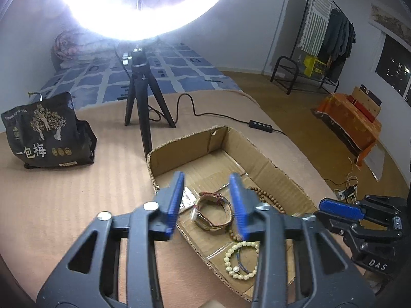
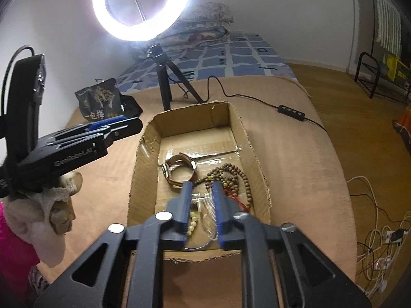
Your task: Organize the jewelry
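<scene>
the right hand-held gripper (image 2: pixel 201 213), half open and empty, hangs over the cardboard box (image 2: pixel 257 154) holding watch (image 2: pixel 179 169) and wooden beads (image 2: pixel 231 177). lower squarely, pinch one piece only. left hand-held gripper (image 1: pixel 208 202) wide, empty.

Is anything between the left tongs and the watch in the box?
Nothing visible blocks it. The left tongs are open above the cardboard box, whose top is open, and the watch lies exposed on the floor, beside the wooden bead string.
</scene>
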